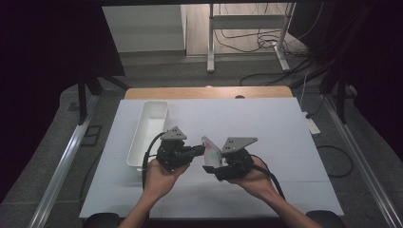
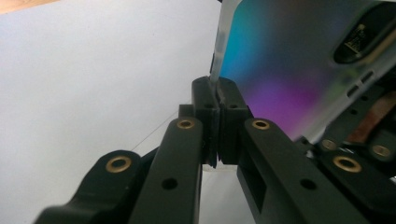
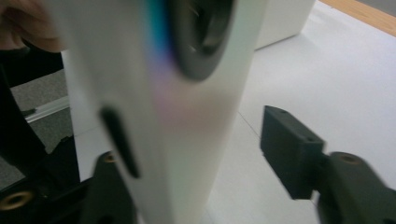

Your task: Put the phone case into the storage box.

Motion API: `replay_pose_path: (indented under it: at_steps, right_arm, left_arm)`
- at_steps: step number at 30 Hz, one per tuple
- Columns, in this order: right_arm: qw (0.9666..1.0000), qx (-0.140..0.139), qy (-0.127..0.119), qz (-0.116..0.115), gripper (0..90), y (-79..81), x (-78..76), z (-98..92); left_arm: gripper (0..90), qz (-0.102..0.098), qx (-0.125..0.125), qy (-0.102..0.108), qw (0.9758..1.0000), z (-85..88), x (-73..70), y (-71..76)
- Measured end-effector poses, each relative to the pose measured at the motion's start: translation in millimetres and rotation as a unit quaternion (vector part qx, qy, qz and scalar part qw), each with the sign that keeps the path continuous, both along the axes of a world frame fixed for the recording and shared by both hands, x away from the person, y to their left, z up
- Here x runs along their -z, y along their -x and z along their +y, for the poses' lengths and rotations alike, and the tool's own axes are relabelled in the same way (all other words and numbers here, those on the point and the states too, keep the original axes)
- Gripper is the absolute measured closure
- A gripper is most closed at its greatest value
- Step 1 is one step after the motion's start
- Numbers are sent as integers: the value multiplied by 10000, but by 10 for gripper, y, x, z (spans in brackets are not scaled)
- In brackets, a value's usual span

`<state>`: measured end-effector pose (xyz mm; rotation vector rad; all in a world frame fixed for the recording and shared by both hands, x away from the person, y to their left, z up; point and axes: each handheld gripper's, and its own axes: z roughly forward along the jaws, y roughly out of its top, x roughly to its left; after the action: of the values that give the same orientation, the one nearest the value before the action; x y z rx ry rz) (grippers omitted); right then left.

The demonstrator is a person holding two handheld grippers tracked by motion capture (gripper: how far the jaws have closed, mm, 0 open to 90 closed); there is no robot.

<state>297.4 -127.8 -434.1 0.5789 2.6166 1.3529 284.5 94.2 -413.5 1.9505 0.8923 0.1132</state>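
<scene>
1. High view: a person's two hands hold the claws close together over the white bench (image 1: 285,123), near its front edge.
2. Between the claws stands a thin, flat phone case (image 1: 212,151). It is held up in the air, tilted, and it does not touch the bench.
3. In the left claw view, the left claw (image 2: 216,100) is pinched tight on the clear edge of the case (image 2: 280,56).
4. In the right claw view, the right claw (image 3: 196,140) has its jaws apart. The case (image 3: 187,116) sits between them, but the right-hand jaw stands clear of it. I cannot tell if the other jaw touches it.
5. So the case looks like it is passing from the right claw to the left one. The left one has it now, I think.
6. Left to do, I guess: pull the right claw away and put the case somewhere. A long white tray (image 1: 147,130) waits at the left of the bench, just beside the left claw (image 1: 199,150). It may go there.
7. The case is shiny, with blue, green and purple colours that run into each other. It has a dark rounded hole for the camera and small slots along one side. Its rim is clear and pale.
</scene>
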Motion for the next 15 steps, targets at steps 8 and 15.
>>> replay_pose_path:
  at_steps: [8,15]
  right_arm:
    - [9999,-35,-93,12,151,-4,11,7]
    - [9998,13,203,-10,65,-4,53,-24]
  left_arm:
    - [880,104,-72,-115,9999,3,49,-35]
    - [880,136,-141,-174,9997,45,65,-57]
